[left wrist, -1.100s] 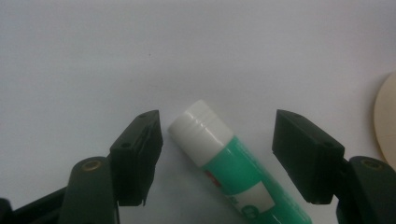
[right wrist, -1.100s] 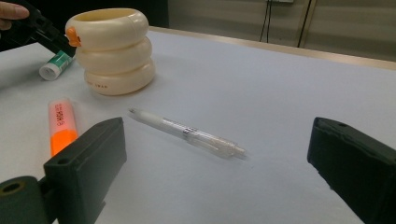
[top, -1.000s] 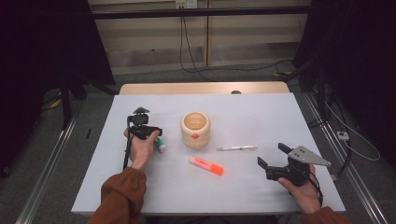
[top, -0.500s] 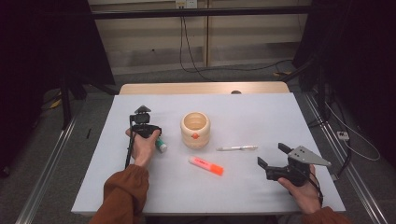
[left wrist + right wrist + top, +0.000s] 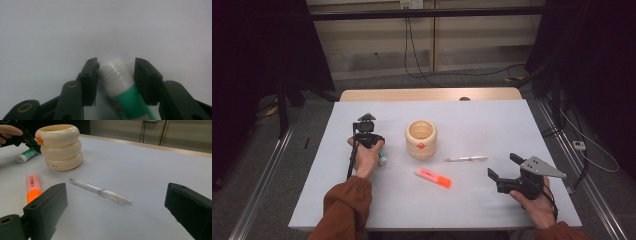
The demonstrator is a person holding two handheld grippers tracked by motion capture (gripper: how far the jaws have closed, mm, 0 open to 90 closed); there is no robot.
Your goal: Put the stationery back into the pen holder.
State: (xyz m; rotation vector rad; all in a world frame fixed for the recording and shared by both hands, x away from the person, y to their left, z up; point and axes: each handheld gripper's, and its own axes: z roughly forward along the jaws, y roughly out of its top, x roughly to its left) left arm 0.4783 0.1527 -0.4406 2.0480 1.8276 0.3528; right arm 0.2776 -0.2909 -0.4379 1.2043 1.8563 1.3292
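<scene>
The glue stick's [image 5: 122, 92] lower end is cut off between the closing left gripper's [image 5: 116, 72] jaws, touched by one pad, while the right gripper [image 5: 504, 166] is held spread.

Grey floor [image 5: 272, 165], beige wall [image 5: 377, 35], dim edges

Left gripper [image 5: 115, 80] closing, right gripper [image 5: 117, 212] wide.

Glue stick [image 5: 125, 95]: green body, white ribbed cap. Cup [image 5: 421, 138]: cream, with an orange mark. Highlighter [image 5: 432, 177]: orange; pen [image 5: 466, 158]: white; table [image 5: 492, 125]: pale grey.
</scene>
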